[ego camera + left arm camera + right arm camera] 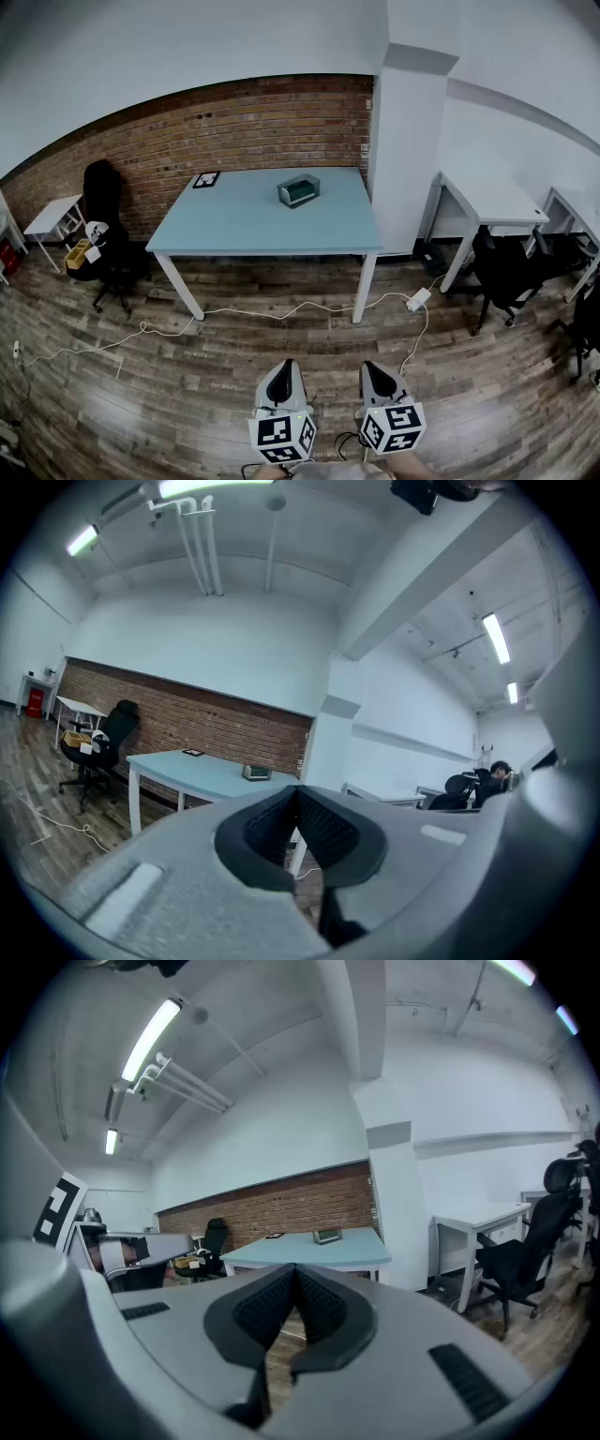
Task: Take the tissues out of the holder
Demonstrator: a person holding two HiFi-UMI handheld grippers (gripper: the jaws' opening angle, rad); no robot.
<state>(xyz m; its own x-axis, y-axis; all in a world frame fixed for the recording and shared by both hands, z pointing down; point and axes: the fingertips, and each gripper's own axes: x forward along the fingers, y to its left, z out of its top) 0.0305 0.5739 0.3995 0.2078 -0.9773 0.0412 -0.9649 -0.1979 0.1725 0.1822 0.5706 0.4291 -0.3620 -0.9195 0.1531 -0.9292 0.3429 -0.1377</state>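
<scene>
You stand on a brown wood-plank floor (281, 375). At 12 o'clock a rough brick wall (234, 131) stands behind one smooth pale-blue table (234, 225) with white legs. One small boxy tissue holder (299, 190) sits on it, toward 1 o'clock. Your left gripper (298, 791) and right gripper (295, 1269) are both pinched together, empty.

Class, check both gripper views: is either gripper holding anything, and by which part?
Nothing is held. The left gripper and right gripper are both shut and empty; the tissue holder sits untouched on the light blue table.
</scene>
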